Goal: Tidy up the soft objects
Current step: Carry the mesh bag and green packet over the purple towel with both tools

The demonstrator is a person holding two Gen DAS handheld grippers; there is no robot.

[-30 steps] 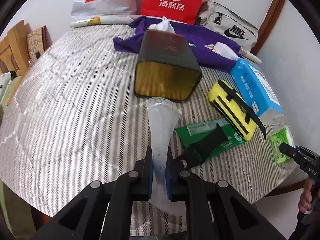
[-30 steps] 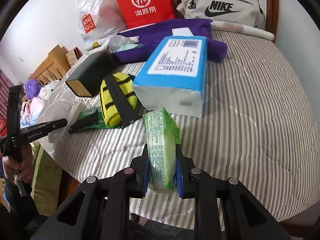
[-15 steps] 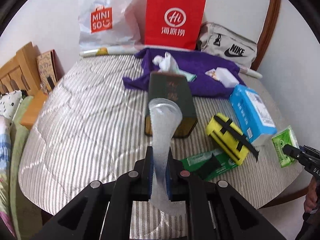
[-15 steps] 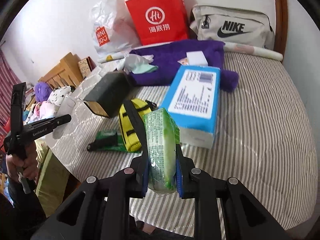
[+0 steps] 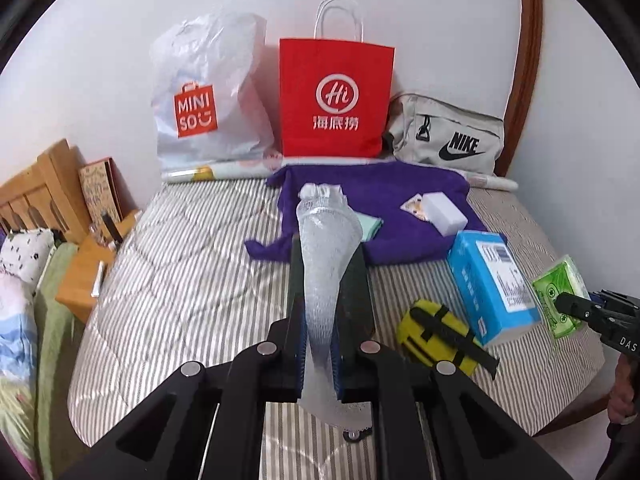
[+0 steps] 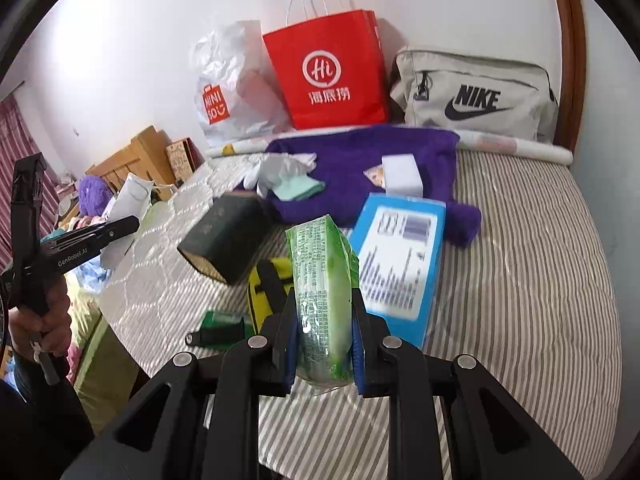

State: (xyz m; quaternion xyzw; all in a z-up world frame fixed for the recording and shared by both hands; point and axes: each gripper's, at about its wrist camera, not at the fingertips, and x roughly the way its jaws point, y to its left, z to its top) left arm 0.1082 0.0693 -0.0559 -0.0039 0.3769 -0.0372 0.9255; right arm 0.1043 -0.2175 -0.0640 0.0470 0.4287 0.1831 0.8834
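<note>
Left wrist view: the left gripper [image 5: 319, 354] is clamped tight on a clear, textured plastic pouch [image 5: 326, 272], which stands up between the jaws above the striped bed [image 5: 192, 280]. Behind the pouch lies a dark box [image 5: 356, 280], mostly hidden. Against the wall at the head edge of the bed stand a white plastic bag [image 5: 204, 96] printed "MINISO", a red paper bag [image 5: 336, 96] with a round "Hi" logo over Chinese characters, and a grey pouch bag [image 5: 448, 136] marked "NIKE". A purple towel [image 5: 400, 208] spreads before them, carrying a white sponge block [image 5: 444, 214]. Toward the right edge lie a blue tissue pack [image 5: 492, 284] with a barcode label and a yellow case [image 5: 438, 336] with black straps. At far right the right gripper [image 5: 560, 304], lettered "DAS", pinches a green tissue packet [image 5: 558, 292].

Right wrist view: the right gripper [image 6: 324, 344] is closed partway on the green tissue packet [image 6: 320, 292], held upright off the bed [image 6: 540, 260]; its fine print is unreadable. Beyond lie the blue tissue pack [image 6: 400, 264], the yellow case [image 6: 268, 284], the dark box [image 6: 228, 236], a green sachet [image 6: 220, 320] near the left edge, the purple towel [image 6: 360, 176] and the sponge block [image 6: 402, 174]. The "Hi" bag [image 6: 328, 68], "MINISO" bag [image 6: 224, 84] and "NIKE" bag [image 6: 476, 96] line the wall. At left a hand [image 6: 44, 320] holds the left gripper [image 6: 134, 222], lettered "GenRobot.AI", with the plastic pouch [image 6: 128, 216].
</note>
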